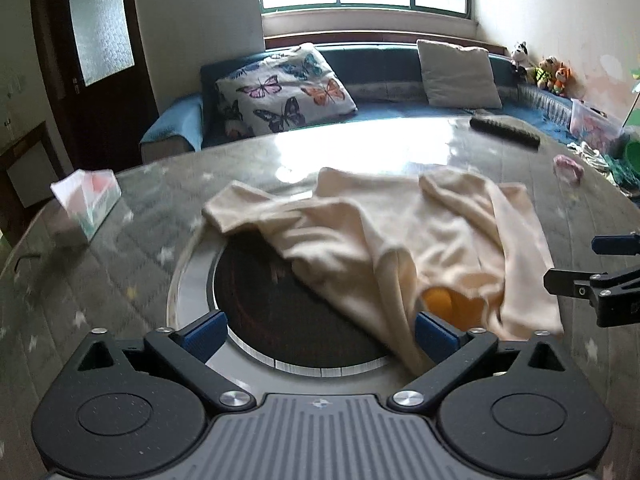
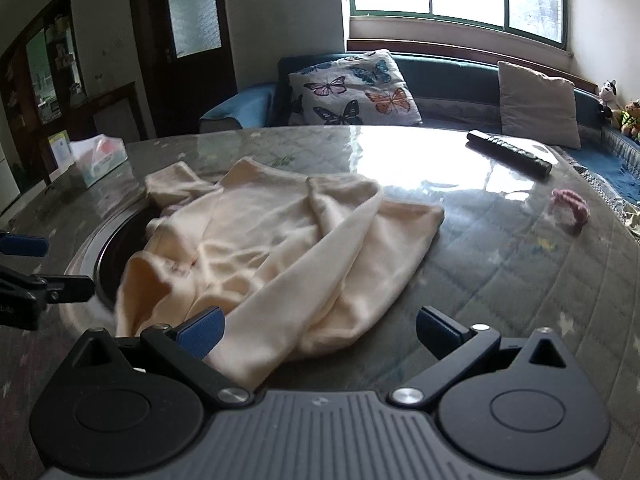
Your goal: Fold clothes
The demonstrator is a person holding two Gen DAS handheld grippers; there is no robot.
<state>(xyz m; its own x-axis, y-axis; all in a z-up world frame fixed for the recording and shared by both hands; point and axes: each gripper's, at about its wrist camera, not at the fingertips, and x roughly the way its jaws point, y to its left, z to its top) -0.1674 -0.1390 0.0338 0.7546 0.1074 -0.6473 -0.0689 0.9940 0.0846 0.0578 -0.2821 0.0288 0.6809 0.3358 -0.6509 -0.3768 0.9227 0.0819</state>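
Between the spread blue pads of the left gripper, the dark round inset of the table is seen, and a hanging fold of the cream garment is brushed by its right pad; nothing is clamped. The right gripper is likewise held wide apart, with a sleeve of the garment draped past its left pad and no cloth pinched between the pads. The garment is spread crumpled across the table, partly over the round inset, and an orange patch is glimpsed under its near hem. Left of the garment a tissue box is stood, tissue seen poking from its top. Beyond the garment a dark remote is laid, and to the garment's right a small pink item is left, too blurred to be named. Behind the garment, past the table edge, a blue sofa is seen with a butterfly cushion and a plain cushion; soft toys are lined up further right.
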